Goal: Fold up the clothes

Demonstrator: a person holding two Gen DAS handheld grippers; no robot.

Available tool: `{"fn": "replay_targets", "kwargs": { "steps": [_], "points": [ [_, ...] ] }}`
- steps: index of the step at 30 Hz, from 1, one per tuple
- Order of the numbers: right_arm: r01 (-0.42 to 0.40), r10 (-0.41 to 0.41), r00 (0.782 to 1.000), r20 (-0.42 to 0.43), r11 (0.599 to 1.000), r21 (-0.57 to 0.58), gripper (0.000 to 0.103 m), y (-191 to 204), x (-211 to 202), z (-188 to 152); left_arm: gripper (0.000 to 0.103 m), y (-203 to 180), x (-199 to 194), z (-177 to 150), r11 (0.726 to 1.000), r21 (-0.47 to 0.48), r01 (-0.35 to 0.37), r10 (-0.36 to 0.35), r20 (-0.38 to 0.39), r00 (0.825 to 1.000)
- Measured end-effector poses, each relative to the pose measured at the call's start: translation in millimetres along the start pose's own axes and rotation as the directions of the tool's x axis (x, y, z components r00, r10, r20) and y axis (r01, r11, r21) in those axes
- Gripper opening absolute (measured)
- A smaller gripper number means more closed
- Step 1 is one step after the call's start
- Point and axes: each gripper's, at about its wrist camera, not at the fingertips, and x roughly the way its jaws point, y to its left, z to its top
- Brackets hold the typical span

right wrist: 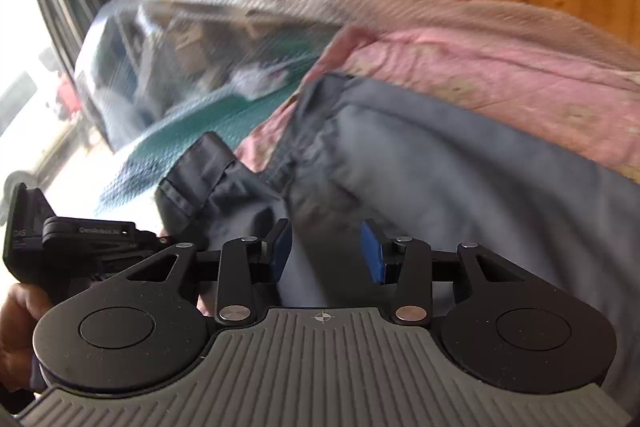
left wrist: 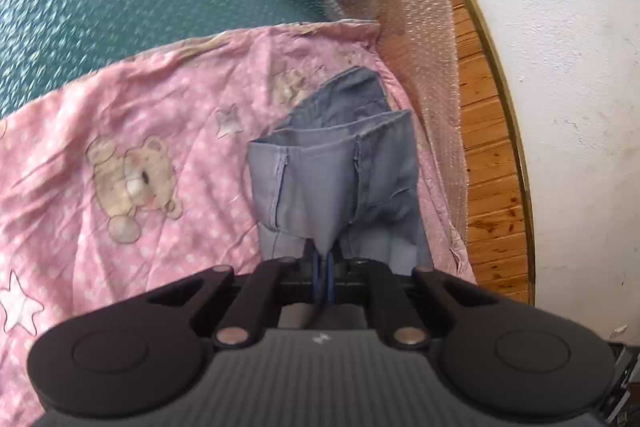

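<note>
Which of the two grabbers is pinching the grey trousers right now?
The left gripper: its jaws are shut on a pinch of the grey trousers. The right gripper has its jaws apart, with cloth between them but not squeezed.

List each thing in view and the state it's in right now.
Left gripper: shut on the jeans.
Right gripper: open, jeans cloth between its pads.
Jeans: partly folded, one end lifted.
Pink sheet: spread out, wrinkled.
Bubble wrap: draped at the bed's edge.

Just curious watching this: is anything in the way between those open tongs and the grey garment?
Nothing visible. The right tongs stand open directly over the grey garment, with only cloth between the pads.
</note>
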Motion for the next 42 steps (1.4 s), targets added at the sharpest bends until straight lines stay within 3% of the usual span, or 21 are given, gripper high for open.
{"fn": "replay_targets", "kwargs": {
  "steps": [3,6,8,10,12,14,15,16,18,20,22,27,30,32,33,34,36,39,40,41,42],
  "points": [
    [-0.036,0.037,0.999,-0.004,0.981,0.19,0.043,-38,-51,-48,0.004,-14,-8,10,1.0,-0.026,0.014,-0.013,0.018,1.0],
    [-0.058,0.097,0.993,-0.07,0.903,0.426,0.043,-64,-72,-113,0.004,-24,-16,16,0.999,-0.048,0.013,-0.012,0.034,0.999],
    [-0.039,0.084,0.995,-0.051,0.812,0.582,0.043,-83,-76,-152,0.004,-31,-20,18,0.999,-0.039,0.009,-0.008,0.036,0.999],
    [-0.054,0.052,0.998,0.025,0.681,0.731,0.043,-106,-81,-180,0.004,-37,-23,17,1.0,-0.021,-0.007,0.008,0.028,1.0],
    [-0.122,0.028,0.991,0.127,0.545,0.829,0.046,-125,-85,-198,0.004,-36,-28,14,0.999,-0.017,-0.033,0.033,0.022,0.999],
    [-0.136,-0.008,0.987,0.16,0.478,0.868,0.048,-137,-84,-208,0.004,-32,-32,11,0.997,-0.035,-0.068,0.069,0.023,0.997],
    [-0.105,-0.034,0.99,0.137,0.473,0.875,0.049,-140,-80,-210,0.004,-28,-35,10,0.995,-0.052,-0.082,0.083,0.023,0.996],
    [-0.066,-0.061,0.992,0.109,0.483,0.873,0.04,-143,-78,-211,0.004,-25,-37,9,0.993,-0.068,-0.1,0.102,0.023,0.995],
    [0.003,-0.124,0.99,0.068,0.499,0.867,0.003,-147,-80,-214,0.004,-14,-37,7,0.985,-0.09,-0.15,0.151,0.007,0.989],
    [0.047,-0.185,0.982,0.048,0.474,0.879,0.003,-154,-92,-222,0.004,8,-32,4,0.971,-0.109,-0.211,0.209,-0.034,0.977],
    [0.083,-0.198,0.98,0.011,0.464,0.882,0.003,-159,-98,-231,0.006,36,-32,-2,0.959,-0.166,-0.228,0.22,-0.069,0.973],
    [0.108,-0.177,0.984,-0.021,0.497,0.861,0.008,-160,-121,-244,0.013,68,-71,-2,0.944,-0.225,-0.24,0.249,0.013,0.968],
    [0.109,-0.164,0.986,-0.026,0.523,0.845,0.014,-154,-130,-242,0.014,59,-96,7,0.957,-0.207,-0.204,0.22,0.06,0.974],
    [0.121,-0.156,0.987,-0.041,0.55,0.827,0.027,-148,-131,-239,0.03,43,-98,13,0.971,-0.176,-0.164,0.179,0.074,0.981],
    [0.122,-0.15,0.988,-0.044,0.563,0.818,0.034,-146,-130,-235,0.056,32,-91,14,0.975,-0.161,-0.153,0.166,0.067,0.984],
    [0.115,-0.139,0.989,-0.042,0.574,0.811,0.038,-143,-127,-230,0.071,20,-80,15,0.977,-0.147,-0.152,0.161,0.051,0.986],
    [0.094,-0.118,0.993,-0.029,0.596,0.797,0.04,-137,-119,-215,0.081,-3,-56,16,0.981,-0.111,-0.159,0.161,0.014,0.987],
    [0.066,-0.093,0.996,-0.009,0.635,0.77,0.049,-126,-105,-186,0.081,-28,-13,12,0.965,0.026,-0.263,0.263,-0.036,0.964],
    [0.06,-0.087,0.996,-0.005,0.647,0.76,0.051,-123,-100,-177,0.073,-31,-1,9,0.952,0.056,-0.302,0.304,-0.04,0.952],
    [0.057,-0.082,0.997,-0.003,0.657,0.751,0.051,-121,-96,-169,0.06,-32,9,6,0.942,0.081,-0.326,0.33,-0.044,0.943],
    [0.058,-0.082,0.997,-0.005,0.662,0.747,0.052,-119,-92,-164,0.011,-30,15,3,0.949,0.089,-0.301,0.307,-0.059,0.95]
  ]
}}
